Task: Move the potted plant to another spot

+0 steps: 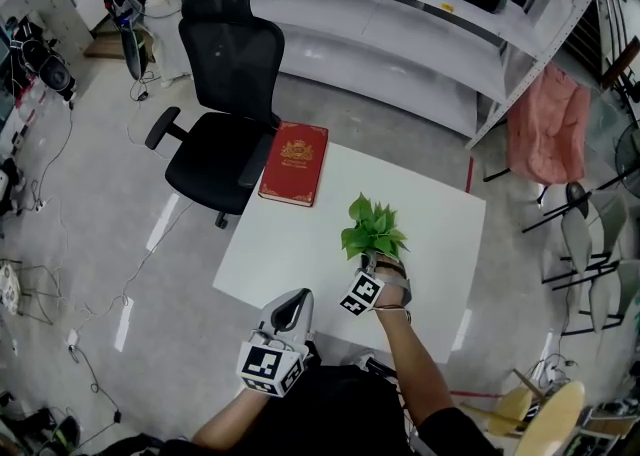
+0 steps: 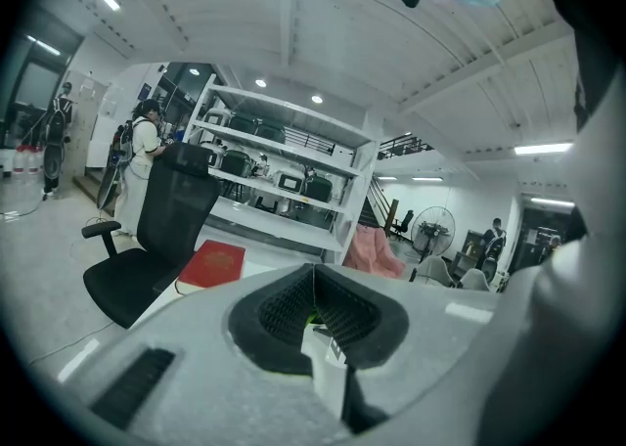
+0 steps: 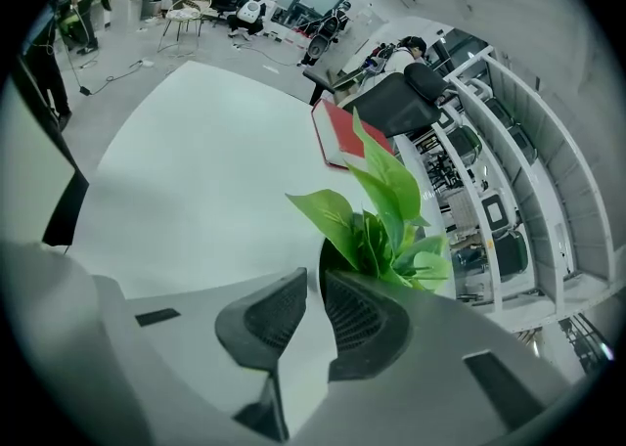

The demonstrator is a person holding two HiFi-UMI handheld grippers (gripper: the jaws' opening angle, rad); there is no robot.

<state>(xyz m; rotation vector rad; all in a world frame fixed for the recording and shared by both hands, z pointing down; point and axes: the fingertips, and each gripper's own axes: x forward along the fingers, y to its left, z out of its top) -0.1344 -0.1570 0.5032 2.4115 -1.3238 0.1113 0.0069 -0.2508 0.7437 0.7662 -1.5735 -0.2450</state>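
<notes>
R tool [image 3: 315, 276]: jaws nearly together, only a thin slit between them. The dark pot rim of the plant [image 3: 386, 209] is seen betw. the tips, so it is judged clamped on the rim. The leaves rise directly ahead of the tips and spread over the R jaw's side. The pot body is hidden behind the jaws in both the gripper view and the head view. Whether the pot rests on the surface [image 1: 290, 244] or is lifted clear can't be told.

L tool [image 2: 313, 270]: jaws closed tip to tip, nothing held. It is kept off the near edge of the surface, behind and to the L of the R tool, well apart from the plant. The R hand is clearly the nearer and is taken as the working one.

Key relation: plant at the tool tips, long axis (stems) approx. upright, tool brought in from the near side. Bare surface lies wide to the L of the R tool and ahead of it. A book [image 1: 295, 164] lies farther ahead-L, at the far corner, well apart from the plant.

Step judged: grasp made, transfer pending. Next move prob. a carry toward the bare area ahead-L, with the pot kept upright. Risk: the pot may tilt or slip, since only the rim is held, and the leaves may brush the R jaw.
</notes>
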